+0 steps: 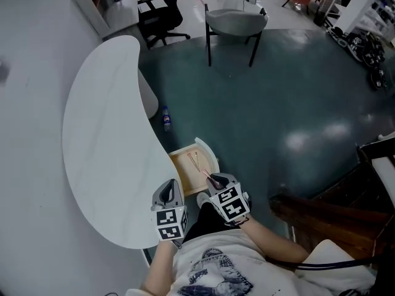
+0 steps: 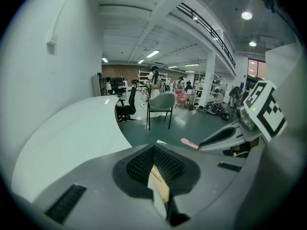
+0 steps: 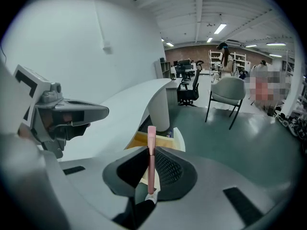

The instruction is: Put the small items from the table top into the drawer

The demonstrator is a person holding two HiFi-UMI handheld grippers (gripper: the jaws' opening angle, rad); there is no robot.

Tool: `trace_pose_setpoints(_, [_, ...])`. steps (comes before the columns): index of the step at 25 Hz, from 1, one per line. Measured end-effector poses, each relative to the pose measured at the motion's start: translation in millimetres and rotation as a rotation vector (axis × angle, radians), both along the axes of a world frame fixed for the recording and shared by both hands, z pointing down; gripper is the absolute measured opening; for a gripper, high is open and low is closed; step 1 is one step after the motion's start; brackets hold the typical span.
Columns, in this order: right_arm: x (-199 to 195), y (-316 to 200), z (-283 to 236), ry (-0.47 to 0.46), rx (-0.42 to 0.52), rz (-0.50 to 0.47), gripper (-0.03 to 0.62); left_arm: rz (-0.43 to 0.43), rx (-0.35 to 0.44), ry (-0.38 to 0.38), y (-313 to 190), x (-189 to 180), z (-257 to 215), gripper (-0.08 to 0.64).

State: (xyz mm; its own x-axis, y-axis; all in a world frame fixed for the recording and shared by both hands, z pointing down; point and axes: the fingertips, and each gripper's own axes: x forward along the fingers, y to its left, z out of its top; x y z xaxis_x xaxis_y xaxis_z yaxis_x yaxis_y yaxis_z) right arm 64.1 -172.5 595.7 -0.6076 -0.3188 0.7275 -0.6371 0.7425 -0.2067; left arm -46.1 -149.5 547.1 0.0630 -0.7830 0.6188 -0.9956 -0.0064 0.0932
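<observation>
The white curved table (image 1: 105, 147) has an open wooden drawer (image 1: 182, 166) at its near right edge, with a couple of thin pens lying in it. My right gripper (image 1: 215, 180) is shut on a pink pen (image 3: 151, 162) that sticks out forward past its tips, just above the drawer's near end (image 3: 139, 141). The same pink pen (image 2: 189, 143) shows at the right of the left gripper view. My left gripper (image 1: 168, 193) hovers over the table's edge just left of the drawer. Its jaws stand shut with nothing between them (image 2: 154, 150).
A grey chair (image 1: 234, 20) and a black office chair (image 1: 162, 11) stand on the green floor beyond the table. A small bottle (image 1: 166, 119) sits on the floor by the table's pedestal. Dark wooden furniture (image 1: 333, 208) is at my right.
</observation>
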Motion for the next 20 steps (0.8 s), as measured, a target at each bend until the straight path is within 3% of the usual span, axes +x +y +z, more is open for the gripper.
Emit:
trace_pose_setpoints(9, [-29, -27, 21, 0.038, -0.034, 0.026, 0.06, 0.012, -0.022, 0.029, -33, -34, 23, 0.023])
trace_pose_setpoints(20, [-44, -46, 80, 0.071, -0.091, 0.044, 0.058, 0.023, -0.051, 0.052, -58, -44, 77, 0.023])
